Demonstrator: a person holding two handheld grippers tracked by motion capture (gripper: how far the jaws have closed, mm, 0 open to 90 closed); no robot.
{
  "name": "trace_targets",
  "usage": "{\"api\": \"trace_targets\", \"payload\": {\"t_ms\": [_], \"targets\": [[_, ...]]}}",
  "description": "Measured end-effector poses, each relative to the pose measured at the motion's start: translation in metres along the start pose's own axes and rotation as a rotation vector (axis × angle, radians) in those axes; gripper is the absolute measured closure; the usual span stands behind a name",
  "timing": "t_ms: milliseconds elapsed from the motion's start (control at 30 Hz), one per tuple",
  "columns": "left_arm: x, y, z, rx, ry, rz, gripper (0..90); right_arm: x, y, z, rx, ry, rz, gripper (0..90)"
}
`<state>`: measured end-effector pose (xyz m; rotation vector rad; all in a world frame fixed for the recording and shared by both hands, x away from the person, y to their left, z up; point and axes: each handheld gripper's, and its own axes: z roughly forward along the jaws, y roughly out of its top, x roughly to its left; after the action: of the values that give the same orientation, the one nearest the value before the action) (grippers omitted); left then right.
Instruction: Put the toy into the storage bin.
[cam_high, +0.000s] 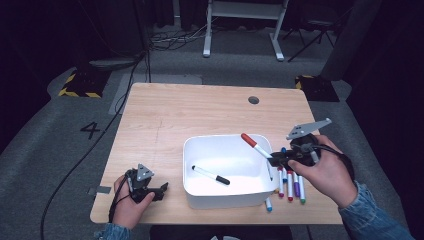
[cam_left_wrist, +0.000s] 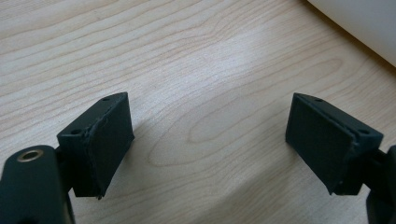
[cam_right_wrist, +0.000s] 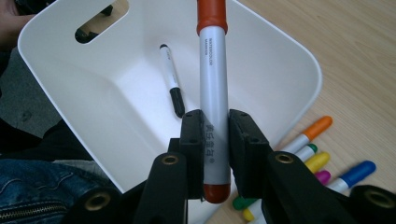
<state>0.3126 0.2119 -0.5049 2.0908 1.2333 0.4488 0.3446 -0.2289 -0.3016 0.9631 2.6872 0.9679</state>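
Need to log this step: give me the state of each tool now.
Left tool: open, nothing between its jaws, over the table.
Right tool: closed on the red marker, above the white bin.

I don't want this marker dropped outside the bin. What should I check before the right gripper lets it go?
1. Grip: right gripper shut on the red-capped marker, fingers pressing both sides: ok.
2. Marker over the white bin: the capped end is past the rim, the held end not: not ok.
3. Landing spot: one black-capped marker lies inside, with bare floor around it: ok.
4. Loose markers beside the bin lie apart from the drop path: ok.
5. Left gripper open, resting on the table, away from the bin: ok.
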Motion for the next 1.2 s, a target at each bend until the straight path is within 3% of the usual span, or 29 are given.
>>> {"api": "trace_targets", "payload": {"t_ms": [300,600,933,1200], "targets": [[0.000,0.000,0.000,0.003,-0.001,0.002,14.9,0.009,0.031,0.038,0.056,0.070,-0.056,76.4],[0.000,0.000,0.000,0.004,-0.002,0.002,14.9,0.022,0.049,0.068,0.120,0.094,-0.091,76.4],[0.001,0.000,0.000,0.005,-0.006,0.007,14.6,0.033,0.067,0.103,0.172,0.120,-0.105,76.4],[0.001,0.001,0.000,0.004,-0.005,0.013,14.5,0.031,0.072,0.128,0.228,0.124,-0.095,76.4]]}}
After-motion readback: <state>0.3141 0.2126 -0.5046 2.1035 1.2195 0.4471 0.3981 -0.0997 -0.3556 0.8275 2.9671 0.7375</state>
